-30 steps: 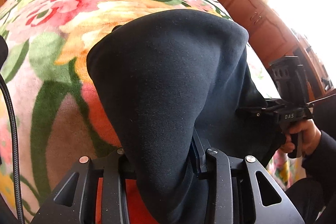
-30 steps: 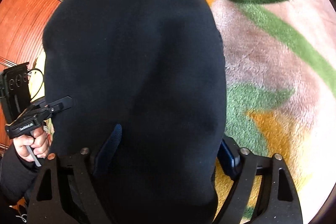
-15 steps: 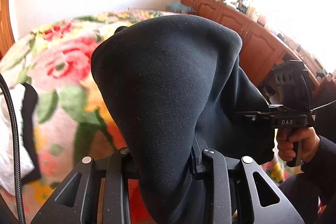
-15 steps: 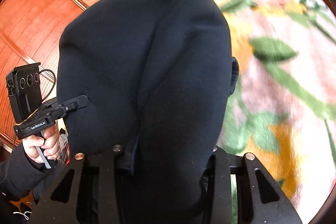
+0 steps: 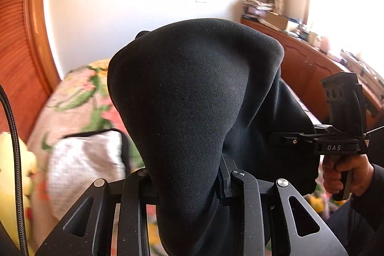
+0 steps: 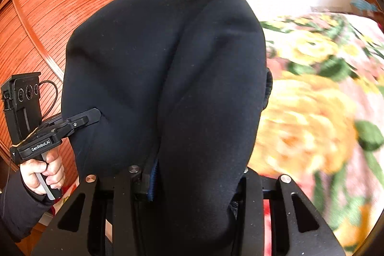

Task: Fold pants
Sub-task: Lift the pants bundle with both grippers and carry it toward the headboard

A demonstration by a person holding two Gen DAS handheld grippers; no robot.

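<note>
The black pants (image 5: 192, 100) hang bunched in the air above the floral blanket (image 5: 79, 97). My left gripper (image 5: 189, 184) is shut on one fold of them, and the cloth hides its fingertips. My right gripper (image 6: 192, 179) is shut on another fold of the pants (image 6: 168, 64), which drape over its jaws. In the left wrist view the right gripper (image 5: 283, 138) pokes into the cloth from the right, held by a hand (image 5: 343, 174). The right wrist view shows the left gripper (image 6: 93, 115) at the cloth's left edge.
The floral blanket (image 6: 312, 112) covers a bed below. A white-grey garment with black trim (image 5: 86, 164) lies on it at the left, beside a yellow soft thing (image 5: 9, 172). A louvred wooden door (image 6: 48, 16) stands behind; a cluttered wooden sideboard (image 5: 312, 68) runs along the right.
Both grippers have risen with the pants, lifting them off the blanket, and both views now take in the wall. The right jaws drew in on the cloth early on.
</note>
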